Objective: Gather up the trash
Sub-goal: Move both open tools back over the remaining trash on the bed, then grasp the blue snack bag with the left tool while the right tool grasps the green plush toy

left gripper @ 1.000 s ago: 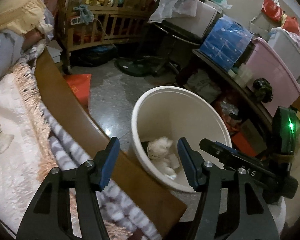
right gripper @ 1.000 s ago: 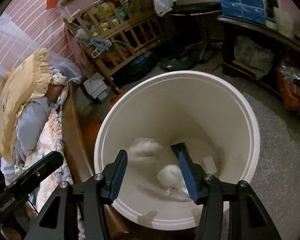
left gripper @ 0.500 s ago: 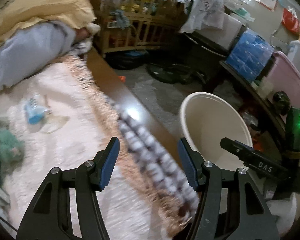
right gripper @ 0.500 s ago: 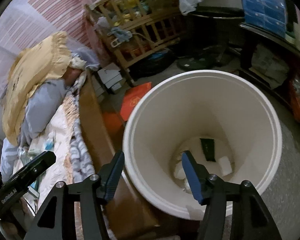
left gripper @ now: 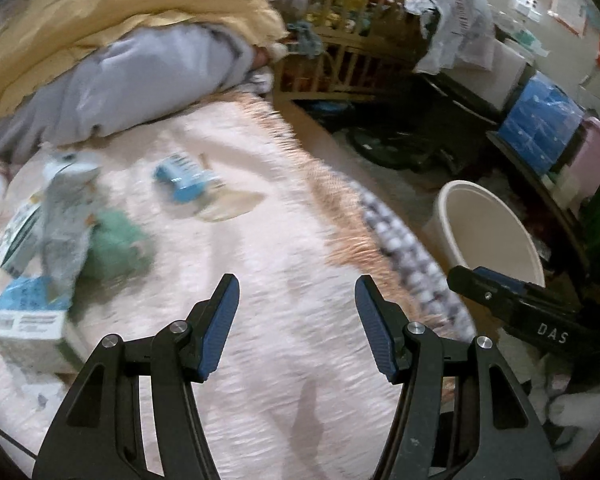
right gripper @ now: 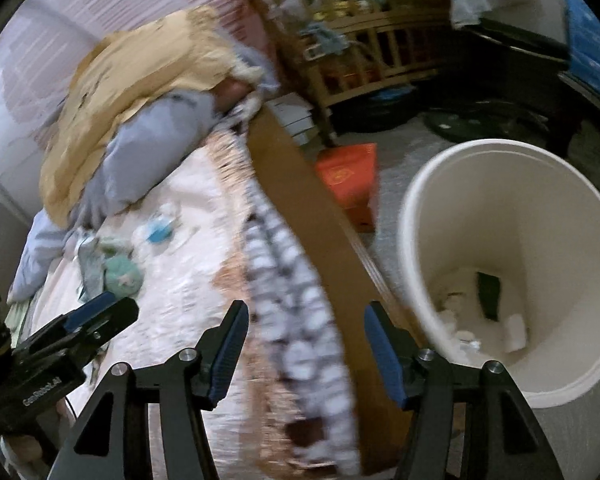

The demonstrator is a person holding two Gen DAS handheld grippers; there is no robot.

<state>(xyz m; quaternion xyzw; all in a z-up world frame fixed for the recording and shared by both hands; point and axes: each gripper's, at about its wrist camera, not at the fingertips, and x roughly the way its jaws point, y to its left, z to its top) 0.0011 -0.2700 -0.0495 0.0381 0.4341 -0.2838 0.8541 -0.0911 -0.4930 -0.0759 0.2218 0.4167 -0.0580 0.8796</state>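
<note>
My left gripper (left gripper: 296, 324) is open and empty above the pink blanket (left gripper: 260, 280) on the bed. Trash lies on the blanket to its left: a blue-and-white packet (left gripper: 186, 178), a green crumpled wad (left gripper: 116, 246), a grey wrapper (left gripper: 66, 216) and a tissue box (left gripper: 26, 320). The white bucket (left gripper: 488, 236) stands on the floor to the right; it also shows in the right wrist view (right gripper: 512, 264), with white tissue wads (right gripper: 460, 320) inside. My right gripper (right gripper: 306, 350) is open and empty over the bed's wooden edge (right gripper: 312, 216), left of the bucket.
A yellow pillow (left gripper: 100, 12) and grey bedding (left gripper: 140, 80) lie at the head of the bed. A wooden crib (right gripper: 360, 40) stands behind. An orange box (right gripper: 350, 176) sits on the floor by the bed. Shelves with blue packs (left gripper: 540, 124) line the right.
Both grippers have swung left, away from the bucket and toward the bed. The left one now faces the trash on the blanket. Both stay open and empty.
</note>
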